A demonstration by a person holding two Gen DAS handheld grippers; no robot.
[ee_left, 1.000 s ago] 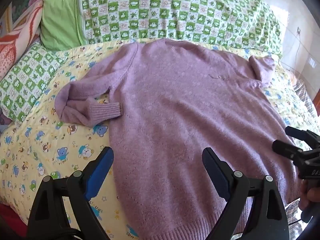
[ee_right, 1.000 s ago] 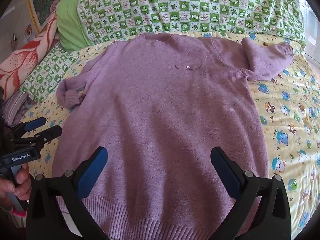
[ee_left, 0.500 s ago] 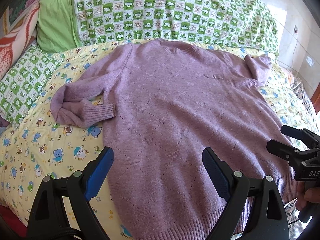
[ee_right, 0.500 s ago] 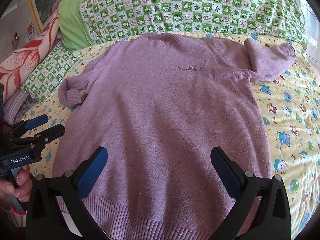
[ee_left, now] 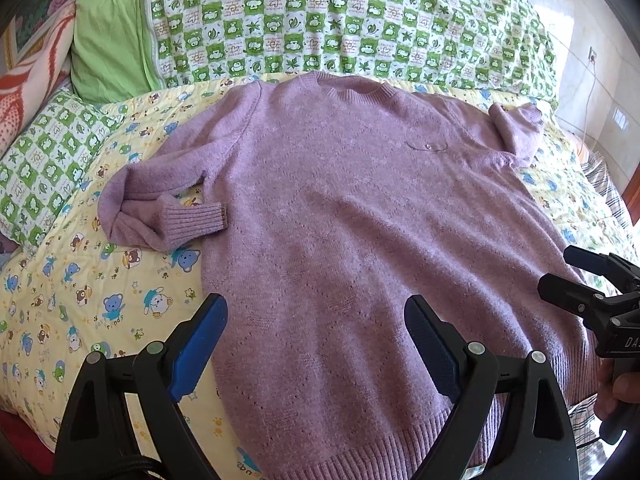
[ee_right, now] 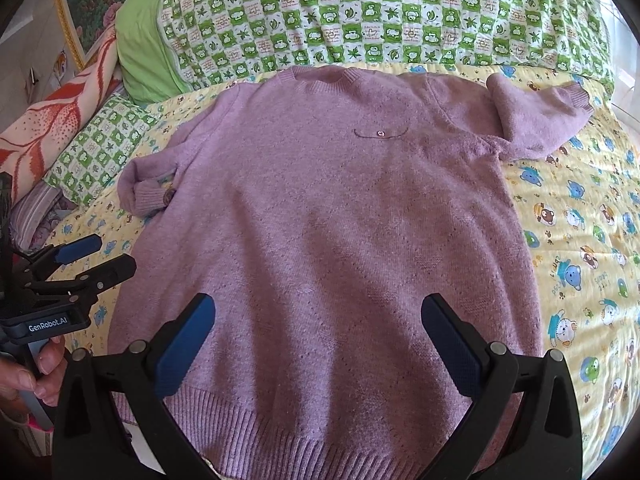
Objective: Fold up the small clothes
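A lilac knit sweater [ee_left: 360, 216] lies flat, front up, on the bed, neck far and hem near; it also shows in the right wrist view [ee_right: 328, 220]. Its left sleeve [ee_left: 160, 216] is bunched and folded back beside the body. Its right sleeve [ee_right: 536, 120] is folded up near the shoulder. My left gripper [ee_left: 316, 344] is open and empty above the hem's left part. My right gripper [ee_right: 320, 340] is open and empty above the hem's middle. Each gripper shows at the edge of the other's view, the right one [ee_left: 576, 276] and the left one [ee_right: 96, 260].
A yellow cartoon-bear sheet [ee_left: 80, 300] covers the bed. A green-checked quilt [ee_left: 340, 24] lies rolled at the head. A checked pillow [ee_left: 44, 168] and a red-patterned blanket [ee_right: 52, 120] sit at the left. The bed's near edge runs under the hem.
Both grippers have drawn back and risen slightly, so the sweater sits lower and more of its neck and sleeves shows. The sweater has not moved.
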